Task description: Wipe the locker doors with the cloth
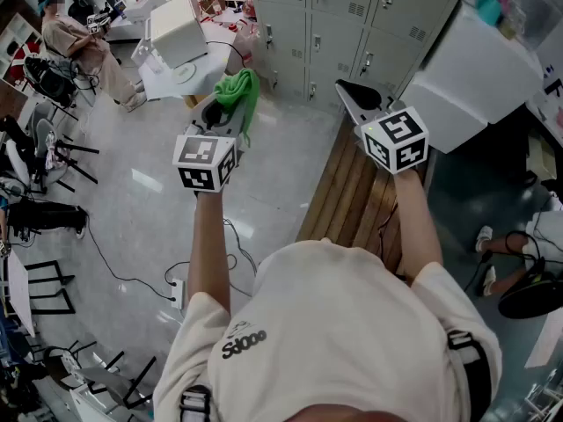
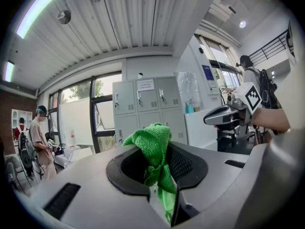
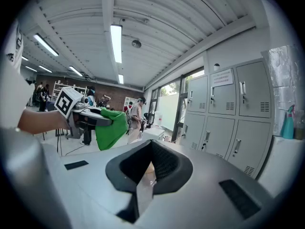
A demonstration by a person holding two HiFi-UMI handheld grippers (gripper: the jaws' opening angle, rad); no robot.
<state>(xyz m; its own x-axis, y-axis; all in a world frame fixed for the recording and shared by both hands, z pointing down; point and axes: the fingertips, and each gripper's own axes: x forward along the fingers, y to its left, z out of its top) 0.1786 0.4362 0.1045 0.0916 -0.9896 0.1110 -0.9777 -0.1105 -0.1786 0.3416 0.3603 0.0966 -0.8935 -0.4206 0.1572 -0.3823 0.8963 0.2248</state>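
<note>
The grey lockers fill the top centre of the head view, well apart from both tools. The right gripper has its jaws together, empty. The left gripper clamps the green cloth, which bunches above its jaws. The cloth looks soft, light and floppy, so a pinch at its gathered middle suits.
</note>
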